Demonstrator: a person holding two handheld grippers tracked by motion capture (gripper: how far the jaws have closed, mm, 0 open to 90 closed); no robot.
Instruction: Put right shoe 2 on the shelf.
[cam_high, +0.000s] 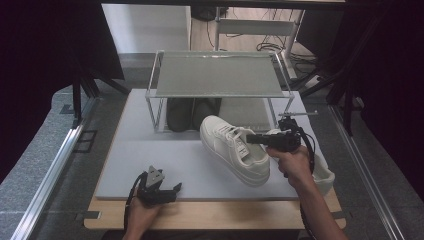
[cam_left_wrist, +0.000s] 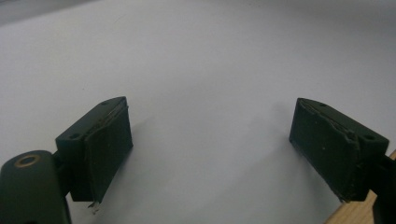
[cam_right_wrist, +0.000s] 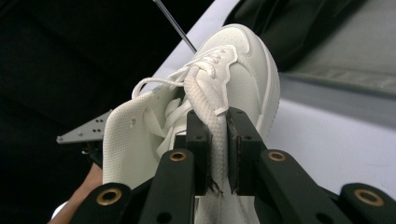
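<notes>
Above the white mat, right gripper pinching the unbranded white sneaker's lace; left gripper spread.

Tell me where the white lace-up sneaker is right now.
In the high view the white lace-up sneaker is right of centre on the grey mat, before the metal shelf rack; the right gripper pinches its tongue.

The shoe in the black right gripper is all white, with white laces. The mat under it is pale grey.
</notes>
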